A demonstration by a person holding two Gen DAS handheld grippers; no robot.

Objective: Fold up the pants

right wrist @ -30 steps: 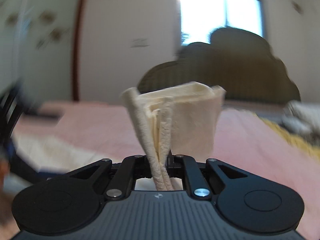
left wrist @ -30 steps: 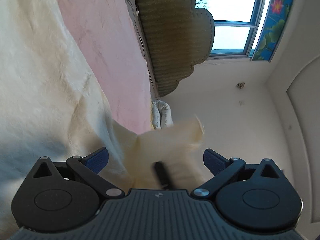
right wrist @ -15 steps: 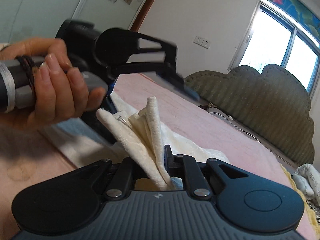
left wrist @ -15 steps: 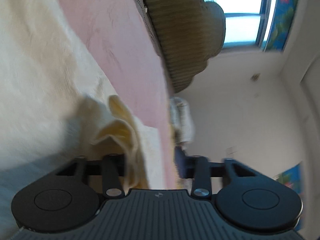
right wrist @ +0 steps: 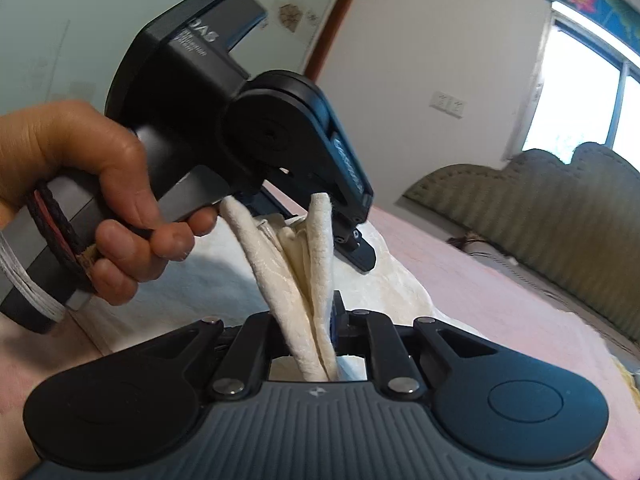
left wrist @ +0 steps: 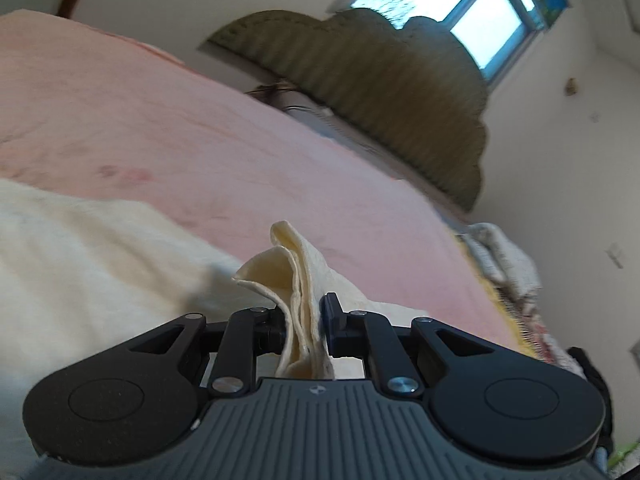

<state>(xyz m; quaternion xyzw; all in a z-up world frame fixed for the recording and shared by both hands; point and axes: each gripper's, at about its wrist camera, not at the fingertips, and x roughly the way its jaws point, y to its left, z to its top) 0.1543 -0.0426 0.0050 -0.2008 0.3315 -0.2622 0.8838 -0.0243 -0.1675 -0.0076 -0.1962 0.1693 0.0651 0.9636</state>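
In the left wrist view, the left gripper [left wrist: 304, 320] is closing its jaws on a bunched edge of the cream textured cotton pants [left wrist: 72, 264], which lie across the pink bedspread [left wrist: 200, 140]. In the right wrist view, the right gripper [right wrist: 316, 332] is clamped on another thick gathered edge, with the person's hand [right wrist: 96, 200] close by. The step appears to be securing both corners; the next move probably calls for carrying them together over the spread cloth.

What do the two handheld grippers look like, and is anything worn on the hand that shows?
Both the left gripper and right gripper are matte black, with round pivot housings, silver screws and a grey ribbed plate bearing a small logo. The finger pads are blue. The left hand wears a dark braided band; white cord wraps the grey handle. No sleeve shows.
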